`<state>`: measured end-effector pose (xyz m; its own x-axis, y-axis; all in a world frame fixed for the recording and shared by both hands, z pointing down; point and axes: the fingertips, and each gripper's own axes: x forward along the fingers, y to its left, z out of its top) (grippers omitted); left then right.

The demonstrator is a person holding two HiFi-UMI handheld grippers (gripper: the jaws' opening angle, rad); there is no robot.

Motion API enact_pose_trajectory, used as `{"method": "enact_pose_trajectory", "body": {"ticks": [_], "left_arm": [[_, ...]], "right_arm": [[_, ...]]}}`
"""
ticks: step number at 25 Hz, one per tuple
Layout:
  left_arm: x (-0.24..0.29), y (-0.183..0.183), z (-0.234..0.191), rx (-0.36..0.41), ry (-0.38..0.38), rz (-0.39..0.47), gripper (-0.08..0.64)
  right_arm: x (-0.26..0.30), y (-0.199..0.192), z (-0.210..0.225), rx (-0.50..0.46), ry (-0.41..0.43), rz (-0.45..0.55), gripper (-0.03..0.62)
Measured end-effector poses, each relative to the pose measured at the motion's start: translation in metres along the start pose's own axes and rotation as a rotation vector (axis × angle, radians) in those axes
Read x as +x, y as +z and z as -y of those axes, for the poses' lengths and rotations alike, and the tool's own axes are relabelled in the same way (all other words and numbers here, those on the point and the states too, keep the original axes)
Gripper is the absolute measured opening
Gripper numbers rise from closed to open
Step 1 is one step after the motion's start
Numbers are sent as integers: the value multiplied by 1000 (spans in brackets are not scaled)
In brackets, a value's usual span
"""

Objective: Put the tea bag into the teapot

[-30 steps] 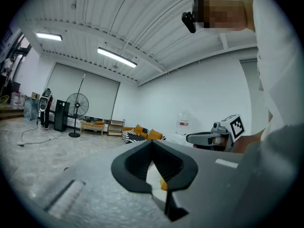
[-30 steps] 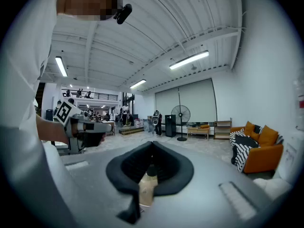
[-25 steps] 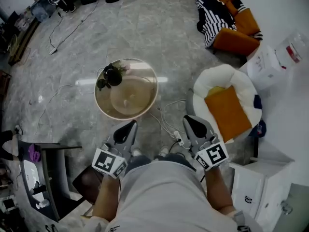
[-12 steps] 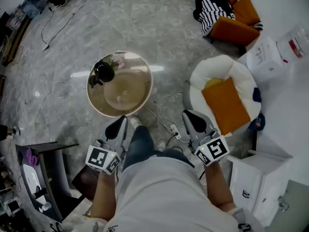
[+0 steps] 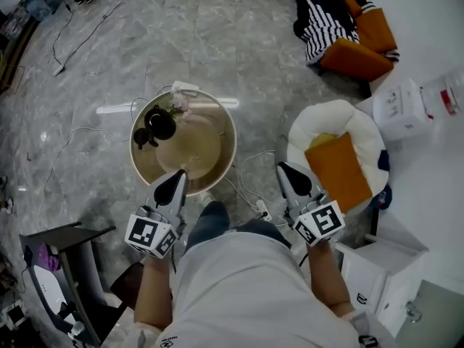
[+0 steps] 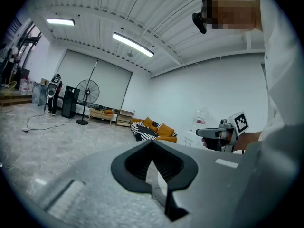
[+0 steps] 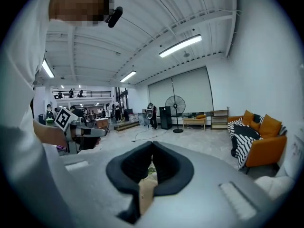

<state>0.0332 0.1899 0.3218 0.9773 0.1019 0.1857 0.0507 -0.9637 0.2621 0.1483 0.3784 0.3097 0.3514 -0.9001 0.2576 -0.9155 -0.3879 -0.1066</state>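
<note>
I have both tongs out in front of me, held low and pointing away. The left gripper (image 5: 178, 175) has its jaws pressed together at the tips with nothing between them, and in the head view its tip lies over the near rim of the round table (image 5: 199, 154). The right gripper (image 5: 283, 169) is closed in the same way and also empty. It hangs over the grey marble floor (image 5: 217, 27), to the right of the table, between it and a white round cushion (image 5: 326, 125) with an orange pillow (image 5: 341, 169) lying on it.

The black teapot (image 5: 155, 125) stands on the far left part of the table, with a small sprig of flowers (image 5: 176, 106) just beside it on the far side. I cannot pick out the tea bag in any view.

A power strip (image 5: 262, 209) and its white cables lie on the floor between the grippers. An orange sofa (image 5: 355, 46) with a striped throw (image 5: 319, 13) is far off to the right.
</note>
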Motion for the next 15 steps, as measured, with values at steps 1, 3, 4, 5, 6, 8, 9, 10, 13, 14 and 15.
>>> {"method": "enact_pose_trajectory", "body": {"ticks": [1,3,4,5,6,8,9,10,13,14,15], "left_arm": [[4,2,-14,-1,5,0,9],[6,6,-42,-7,21,-3,9],[5,8,-54,-11,31,-6,9],[3,9,-66,-16,43,-10,9],[0,9,-78,-21,55,-16,9],[-7,6,-97,-33,86,-26,9],[-11,4,-105,-41,103,-30,9],[-16,2,-112,-48,121,-34,9],[-30,-3,-129,-74,177,-40,9],[-35,-5,-135,-83,196,-40,9],[-40,-7,-140,-92,214,-41,9]], "right_arm": [[16,2,1,-7,3,-7,3],[46,6,-1,-19,18,-28,3],[61,7,-4,-22,31,-40,3],[75,8,-7,-23,47,-51,3],[89,9,-10,-23,67,-59,3],[116,10,-18,-28,112,-73,3],[128,9,-22,-35,134,-85,3],[139,7,-25,-42,155,-99,3],[170,2,-33,-60,212,-141,3],[179,0,-36,-67,231,-153,3],[189,-2,-39,-74,250,-166,3]]}}
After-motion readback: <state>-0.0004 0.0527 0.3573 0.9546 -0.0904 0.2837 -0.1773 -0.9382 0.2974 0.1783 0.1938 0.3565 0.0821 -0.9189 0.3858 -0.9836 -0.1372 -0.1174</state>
